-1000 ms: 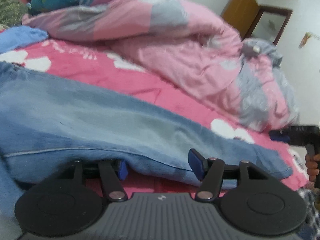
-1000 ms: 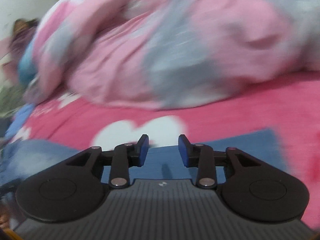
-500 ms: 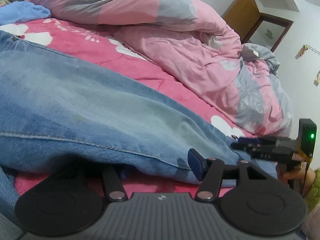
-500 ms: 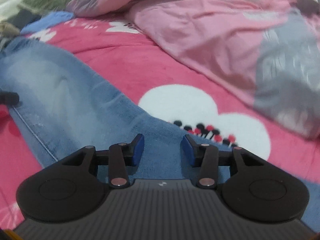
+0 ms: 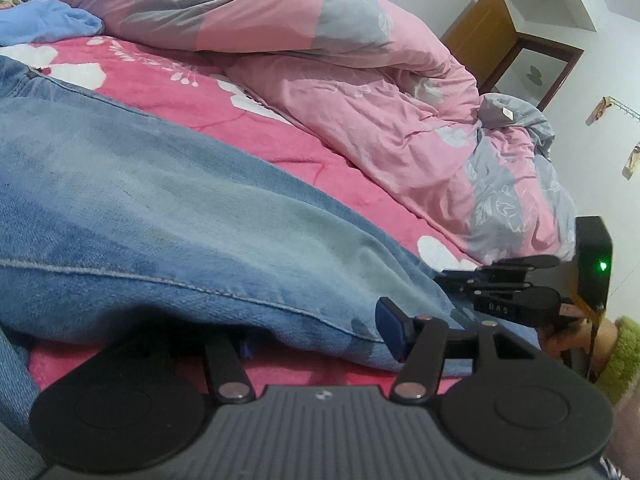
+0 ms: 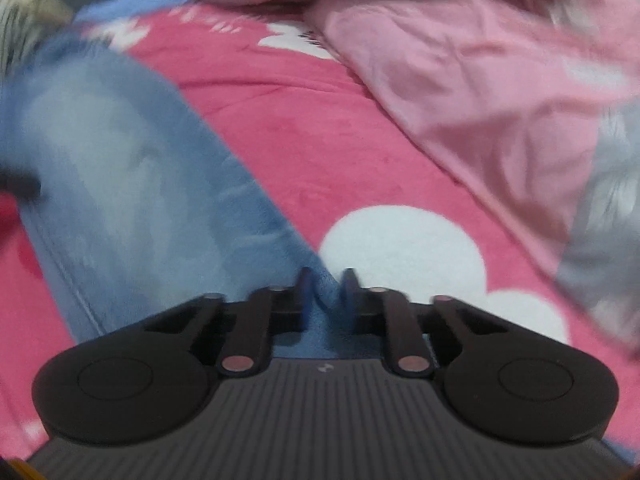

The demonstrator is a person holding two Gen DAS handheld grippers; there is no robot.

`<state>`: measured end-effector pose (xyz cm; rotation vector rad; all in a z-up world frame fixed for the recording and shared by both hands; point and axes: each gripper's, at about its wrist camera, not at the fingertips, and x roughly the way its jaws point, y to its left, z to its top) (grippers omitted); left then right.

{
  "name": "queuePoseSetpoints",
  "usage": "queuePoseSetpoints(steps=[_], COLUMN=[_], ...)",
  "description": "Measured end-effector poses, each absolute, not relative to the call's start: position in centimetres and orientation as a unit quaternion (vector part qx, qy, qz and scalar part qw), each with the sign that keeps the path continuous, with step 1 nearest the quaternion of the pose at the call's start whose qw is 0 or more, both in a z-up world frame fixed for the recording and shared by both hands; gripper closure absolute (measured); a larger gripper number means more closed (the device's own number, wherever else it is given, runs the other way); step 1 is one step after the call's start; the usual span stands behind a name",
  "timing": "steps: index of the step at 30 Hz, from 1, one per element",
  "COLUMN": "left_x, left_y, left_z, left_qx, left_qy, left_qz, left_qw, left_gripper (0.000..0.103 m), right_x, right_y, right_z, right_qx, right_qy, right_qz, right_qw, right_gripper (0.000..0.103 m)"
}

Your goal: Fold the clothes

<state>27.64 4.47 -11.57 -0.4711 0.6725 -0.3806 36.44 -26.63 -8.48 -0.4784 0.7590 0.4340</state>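
Note:
Light blue jeans (image 5: 168, 216) lie stretched along the pink bed sheet (image 5: 312, 160). My left gripper (image 5: 316, 336) is low at the near seam of a leg and open. Its left finger is hidden under the denim, and its right fingertip (image 5: 390, 322) rests against the cloth. My right gripper (image 6: 326, 292) is at the hem end of the jeans (image 6: 132, 184), shut on a fold of denim pinched between its blue pads. In the left wrist view the right gripper (image 5: 452, 280) shows at that hem, held by a hand (image 5: 568, 340). The right wrist view is blurred.
A crumpled pink and grey quilt (image 5: 400, 112) is heaped along the far side of the bed. A light blue garment (image 5: 44, 24) lies at the far left. A wooden cabinet (image 5: 488, 36) stands against the white wall behind.
My right gripper's fingers have closed from open onto the denim at the hem, and its view has shifted. My left gripper stays open under the seam, only slightly moved.

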Motion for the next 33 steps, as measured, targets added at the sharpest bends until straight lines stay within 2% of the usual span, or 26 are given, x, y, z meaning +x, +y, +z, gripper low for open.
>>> queuePoseSetpoints(steps=[3,7,9,10,11,14,18,22,23,29,33], left_x=[27.7,27.6,27.6,27.6,27.6,27.6,27.6,27.6,27.6,27.6,27.7], left_y=[4.4,4.2,4.3,4.3,4.3,4.4,4.4,4.4,4.4,4.4,4.6], left_z=[-11.6,-11.6,-11.6,-11.6,-11.6,-11.6,-11.7,-11.7,-11.7,-11.7,-11.8], left_qx=[-0.225,-0.22,-0.221,-0.222,-0.223,-0.224,-0.225,-0.225,-0.225,-0.227,-0.231], left_qy=[0.324,0.322,0.322,0.322,0.322,0.322,0.322,0.322,0.322,0.321,0.321], left_qz=[-0.183,-0.183,-0.183,-0.184,-0.184,-0.184,-0.184,-0.184,-0.185,-0.185,-0.186], left_qw=[0.9,0.902,0.902,0.902,0.902,0.901,0.901,0.901,0.901,0.9,0.9], left_gripper=[0.044,0.044,0.044,0.044,0.044,0.044,0.044,0.044,0.043,0.043,0.043], right_x=[36.0,36.8,37.1,37.2,37.5,38.0,35.8,33.5,32.9,30.8,31.8], right_y=[-26.1,-25.8,-26.2,-26.4,-27.2,-32.0,-40.2,-48.5,-50.5,-59.3,-59.2], right_z=[-8.2,-10.4,-10.5,-10.4,-9.9,-7.2,-5.6,-4.2,-4.7,-9.5,-9.6], right_qx=[-0.257,-0.279,-0.263,-0.254,-0.224,-0.085,0.025,0.131,0.158,0.294,0.262], right_qy=[0.323,0.309,0.301,0.297,0.298,0.294,0.289,0.281,0.289,0.346,0.34], right_qz=[0.175,0.155,0.143,0.137,0.13,0.094,0.015,-0.064,-0.083,-0.153,-0.14], right_qw=[0.894,0.896,0.905,0.91,0.918,0.948,0.957,0.949,0.941,0.878,0.892], right_gripper=[0.097,0.097,0.094,0.085,0.074,0.072,0.07,0.042,0.038,0.035,0.035])
